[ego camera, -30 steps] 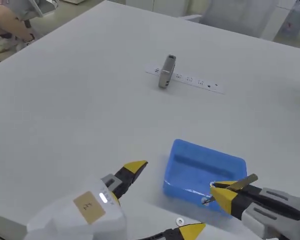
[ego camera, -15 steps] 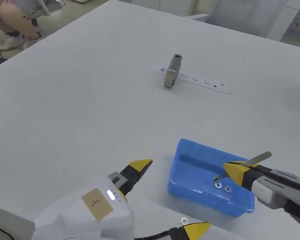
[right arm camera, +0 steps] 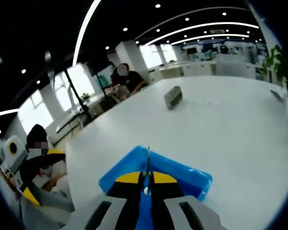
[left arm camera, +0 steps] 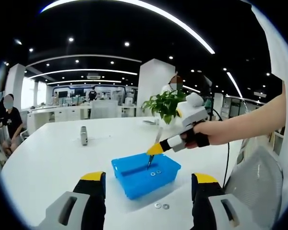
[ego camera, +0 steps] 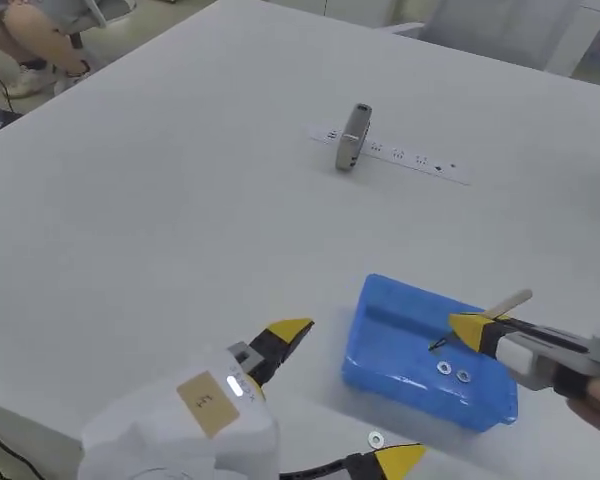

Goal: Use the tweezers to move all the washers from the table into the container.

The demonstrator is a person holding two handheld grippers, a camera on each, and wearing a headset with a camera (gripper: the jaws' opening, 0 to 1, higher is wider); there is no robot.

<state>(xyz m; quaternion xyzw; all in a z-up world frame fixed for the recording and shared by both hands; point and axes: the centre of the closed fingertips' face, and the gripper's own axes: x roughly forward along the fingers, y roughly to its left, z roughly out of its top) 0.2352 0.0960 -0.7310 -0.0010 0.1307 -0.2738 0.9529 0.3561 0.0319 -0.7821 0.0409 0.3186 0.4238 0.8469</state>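
A blue container point(ego camera: 395, 340) stands on the white table near me, with two washers point(ego camera: 453, 372) lying inside. My right gripper point(ego camera: 467, 329) hovers over its right half, shut on the tweezers point(ego camera: 507, 301). Their thin tips point down into the container, just above the washers. In the right gripper view the tweezers point(right arm camera: 147, 165) stick out between the shut jaws of the right gripper point(right arm camera: 146, 180) over the container point(right arm camera: 192, 179). My left gripper point(ego camera: 350, 392) is open at the container's near left. Two washers point(left arm camera: 161, 206) lie on the table before the open left gripper point(left arm camera: 149, 184); the head view shows one washer point(ego camera: 377, 439).
A grey metal block point(ego camera: 352, 137) stands on a white strip point(ego camera: 410, 160) at the far middle of the table. A person point(left arm camera: 9, 120) sits beyond the table's far left edge. A potted plant point(left arm camera: 165, 103) stands behind the right hand.
My right gripper has carried the tweezers from the container's near edge up over its inside. Two washers now show lying in the container. The left gripper has stayed put.
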